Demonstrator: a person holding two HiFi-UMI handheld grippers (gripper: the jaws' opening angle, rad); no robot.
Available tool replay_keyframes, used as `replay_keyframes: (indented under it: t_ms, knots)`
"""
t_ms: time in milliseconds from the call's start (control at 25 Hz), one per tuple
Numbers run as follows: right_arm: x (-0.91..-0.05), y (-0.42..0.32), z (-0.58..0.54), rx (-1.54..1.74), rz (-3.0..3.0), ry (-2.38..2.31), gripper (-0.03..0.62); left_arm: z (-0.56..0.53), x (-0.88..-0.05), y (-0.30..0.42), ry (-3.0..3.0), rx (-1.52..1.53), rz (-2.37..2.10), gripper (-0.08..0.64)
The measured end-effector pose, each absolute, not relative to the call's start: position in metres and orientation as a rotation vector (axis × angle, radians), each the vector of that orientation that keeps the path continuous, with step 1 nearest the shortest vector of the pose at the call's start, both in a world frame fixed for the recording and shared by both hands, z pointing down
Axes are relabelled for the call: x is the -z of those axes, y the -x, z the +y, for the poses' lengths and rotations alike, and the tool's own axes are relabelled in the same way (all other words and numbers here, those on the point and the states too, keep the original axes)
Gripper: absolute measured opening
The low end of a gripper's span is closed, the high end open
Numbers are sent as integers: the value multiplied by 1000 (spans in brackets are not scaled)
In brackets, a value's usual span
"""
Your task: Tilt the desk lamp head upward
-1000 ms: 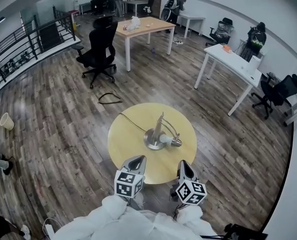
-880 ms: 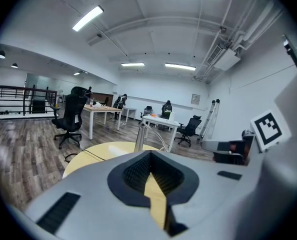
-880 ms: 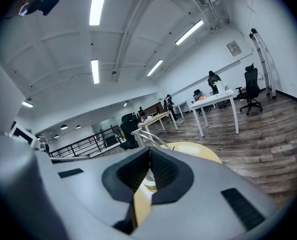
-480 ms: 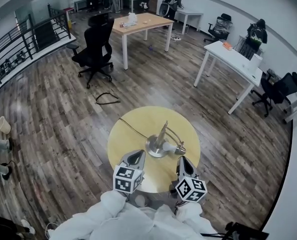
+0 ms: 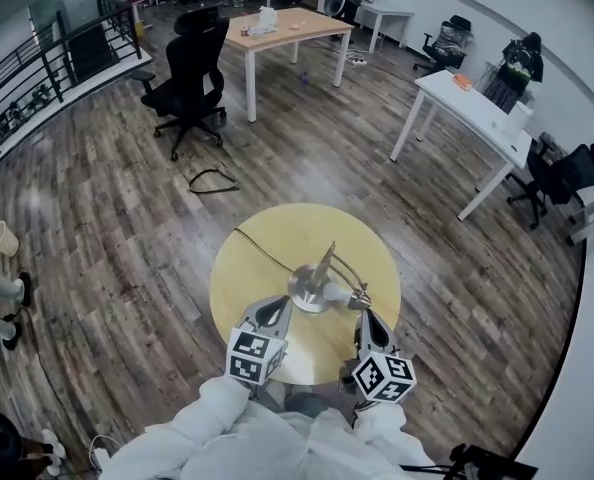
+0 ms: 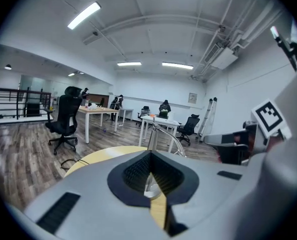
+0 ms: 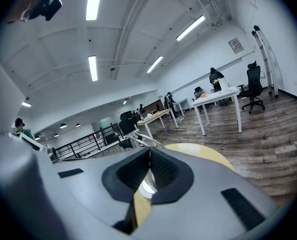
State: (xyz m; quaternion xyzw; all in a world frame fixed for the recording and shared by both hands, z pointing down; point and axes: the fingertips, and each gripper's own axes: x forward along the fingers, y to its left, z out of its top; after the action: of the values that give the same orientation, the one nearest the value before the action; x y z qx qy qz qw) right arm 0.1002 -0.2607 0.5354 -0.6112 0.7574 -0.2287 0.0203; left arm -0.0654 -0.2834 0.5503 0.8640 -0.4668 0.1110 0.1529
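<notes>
A silver desk lamp stands on the round yellow table (image 5: 247, 278): round base (image 5: 305, 290), thin arm (image 5: 324, 261) rising from it, and head (image 5: 348, 295) lying low and pointing right. Its dark cord (image 5: 260, 247) runs off the table's far left edge. My left gripper (image 5: 276, 307) is shut with nothing in it, just short of the base on its near left. My right gripper (image 5: 367, 316) is also shut and empty, just on the near side of the head. In the left gripper view, the lamp arm (image 6: 152, 136) rises beyond the shut left gripper (image 6: 149, 155). The right gripper view shows the arm (image 7: 140, 139) past the shut right gripper (image 7: 149, 152).
A black office chair (image 5: 191, 76) and a wooden table (image 5: 287, 30) stand farther off, with white desks (image 5: 474, 120) at the right. A black cable (image 5: 209, 180) lies on the wood floor beyond the round table. A railing (image 5: 37, 93) runs along the left. People sit at the back.
Both grippers have moved forward over the table's near edge, closer to the lamp. The lamp itself has not moved, and both pairs of jaws stay shut.
</notes>
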Motion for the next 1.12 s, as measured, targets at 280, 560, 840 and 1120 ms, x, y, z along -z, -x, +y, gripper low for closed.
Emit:
replay_keyframes:
  t_ms: [280,560,840,1120]
  knots:
    - [-560,-131,-258,788,2396,1876,14,-320,-572,54,-2538,-388,-1374,0]
    - [-589,-161,-278,748,2654,1730,140,-363,-587,11,-2712,-512,-1244,130]
    - [-620,-163,-298,627,3014,1422,229,-392,-593,-22,-2744,-491,-1178,160]
    - [-655,-142,-321,614,3210,1132,232,-408,-585,-45,-2777,-431,-1151,158]
